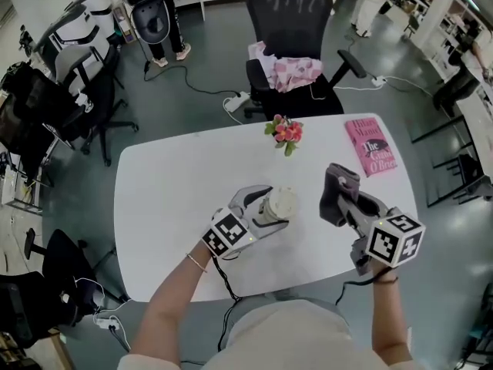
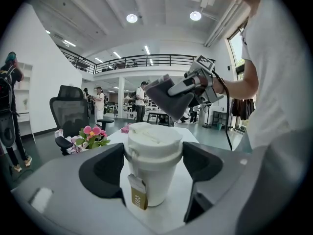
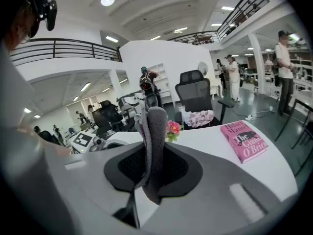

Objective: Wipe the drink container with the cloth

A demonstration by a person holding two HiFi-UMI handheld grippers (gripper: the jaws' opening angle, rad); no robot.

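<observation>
On the white table (image 1: 169, 199), the left gripper (image 1: 266, 208) clasps a smooth, lidded paper cup (image 2: 152, 163). The right gripper (image 3: 152, 168) pinches a soft grey cloth (image 3: 151, 146) just beside it, not touching. I'd keep the cup braced and sweep the cloth firmly round lid and tapered wall.

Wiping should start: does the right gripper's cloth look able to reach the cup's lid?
Probably yes: the left gripper flanks only the sides of the cup, its lid bare, and nothing stands between it and the cloth in the right gripper.
</observation>
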